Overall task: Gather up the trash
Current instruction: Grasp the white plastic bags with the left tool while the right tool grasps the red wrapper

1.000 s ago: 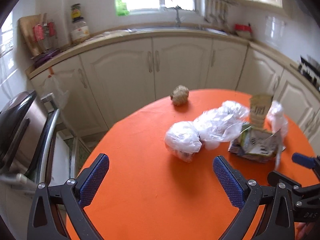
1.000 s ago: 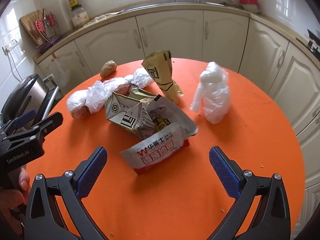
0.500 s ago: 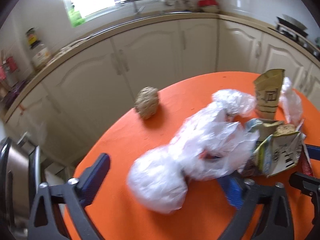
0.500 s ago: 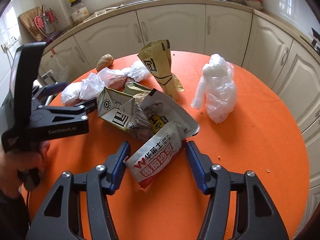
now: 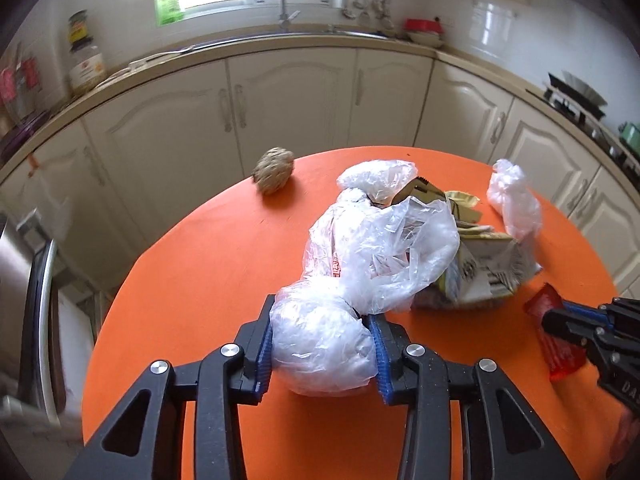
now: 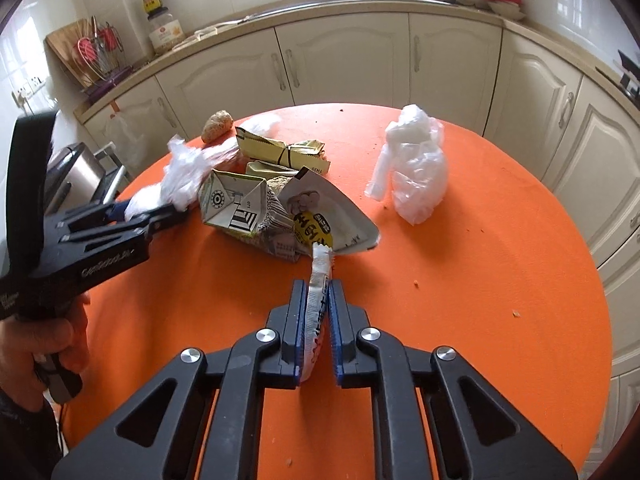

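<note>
Left tongs (image 5: 322, 346) have just been closing and are squeezing a bag (image 5: 320, 344); right tongs (image 6: 318, 320) are pinching a sachet (image 6: 316, 312) edgewise. Both are sitting on the orange counter (image 6: 460, 300) beside carton (image 6: 240, 212) litter. Film looking light, soft, slippery: bunched knots are gripping best.

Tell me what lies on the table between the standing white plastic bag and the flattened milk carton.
In the right wrist view, only the opened foil pouch beside the milk carton; from there to the white plastic bag the orange table is bare.
</note>
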`<action>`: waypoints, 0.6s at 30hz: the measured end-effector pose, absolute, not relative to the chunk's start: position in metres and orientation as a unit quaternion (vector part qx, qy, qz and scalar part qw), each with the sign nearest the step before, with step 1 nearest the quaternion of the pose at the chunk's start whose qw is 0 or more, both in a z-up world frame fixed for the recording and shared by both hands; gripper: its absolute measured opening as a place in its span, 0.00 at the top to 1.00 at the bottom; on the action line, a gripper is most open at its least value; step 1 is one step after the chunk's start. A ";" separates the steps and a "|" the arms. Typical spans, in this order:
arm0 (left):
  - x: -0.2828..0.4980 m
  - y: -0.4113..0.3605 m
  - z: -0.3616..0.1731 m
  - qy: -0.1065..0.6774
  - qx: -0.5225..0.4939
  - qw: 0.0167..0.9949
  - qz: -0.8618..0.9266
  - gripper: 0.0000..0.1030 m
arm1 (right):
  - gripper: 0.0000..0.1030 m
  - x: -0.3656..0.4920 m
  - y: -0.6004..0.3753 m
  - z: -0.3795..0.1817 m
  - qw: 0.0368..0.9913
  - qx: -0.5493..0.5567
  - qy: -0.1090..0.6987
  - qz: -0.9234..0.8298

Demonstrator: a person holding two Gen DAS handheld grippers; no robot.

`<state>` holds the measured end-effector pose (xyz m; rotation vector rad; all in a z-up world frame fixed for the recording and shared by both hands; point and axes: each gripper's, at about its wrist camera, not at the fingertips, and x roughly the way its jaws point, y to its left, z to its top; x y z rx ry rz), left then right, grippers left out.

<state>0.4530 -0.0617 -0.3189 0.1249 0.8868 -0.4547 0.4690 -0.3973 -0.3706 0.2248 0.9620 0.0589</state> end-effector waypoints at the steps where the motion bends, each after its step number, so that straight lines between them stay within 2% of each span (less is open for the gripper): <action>1: 0.451 -0.061 -0.318 0.424 0.056 0.878 -0.215 0.65 | 0.91 0.465 -0.398 -0.368 0.881 0.110 0.460 0.030; 13: 0.400 -0.045 -0.309 0.402 0.020 0.894 -0.198 0.65 | 0.91 0.427 -0.402 -0.354 0.884 0.109 0.454 0.026; 18: 0.405 -0.048 -0.309 0.407 0.010 0.892 -0.197 0.65 | 0.84 0.441 -0.404 -0.367 0.879 0.107 0.465 0.014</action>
